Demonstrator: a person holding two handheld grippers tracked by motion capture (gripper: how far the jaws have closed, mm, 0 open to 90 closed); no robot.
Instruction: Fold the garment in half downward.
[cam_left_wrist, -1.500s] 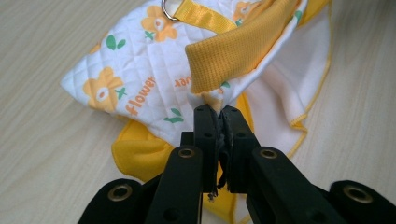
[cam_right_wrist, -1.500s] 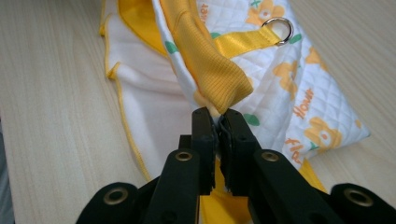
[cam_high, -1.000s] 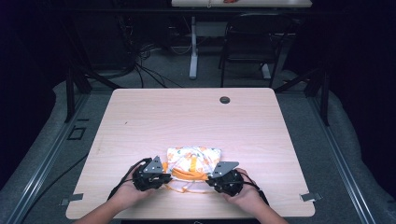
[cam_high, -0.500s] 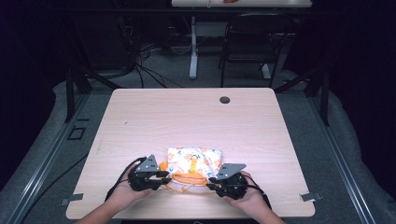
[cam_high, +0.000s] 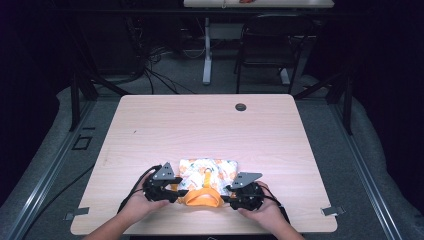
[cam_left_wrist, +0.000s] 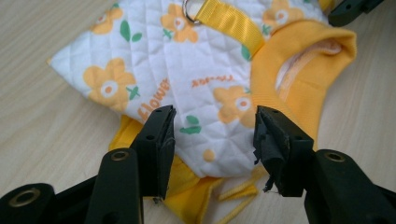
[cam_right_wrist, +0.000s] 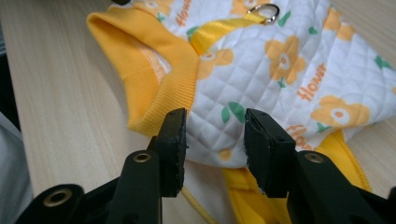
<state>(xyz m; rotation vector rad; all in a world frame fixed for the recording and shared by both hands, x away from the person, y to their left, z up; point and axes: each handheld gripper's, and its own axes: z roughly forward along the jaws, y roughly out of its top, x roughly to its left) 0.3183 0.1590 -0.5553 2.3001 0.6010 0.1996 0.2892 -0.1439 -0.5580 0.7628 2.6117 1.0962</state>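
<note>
High view: both claws (cam_high: 176, 192) (cam_high: 227, 196) just spreading, flank garment (cam_high: 207, 172); left gripper view: metal ring (cam_left_wrist: 190, 6).

- In the high view, the hands (cam_high: 260, 212) are cut off at the bottom edge.
- The printed words on the quilted garment (cam_high: 207, 170) are too small to read there.
- In the left gripper view, the garment (cam_left_wrist: 187, 74) runs past the top edge.
- In the right gripper view, the yellow hem (cam_right_wrist: 345, 158) is partly hidden behind the jaws.
</note>
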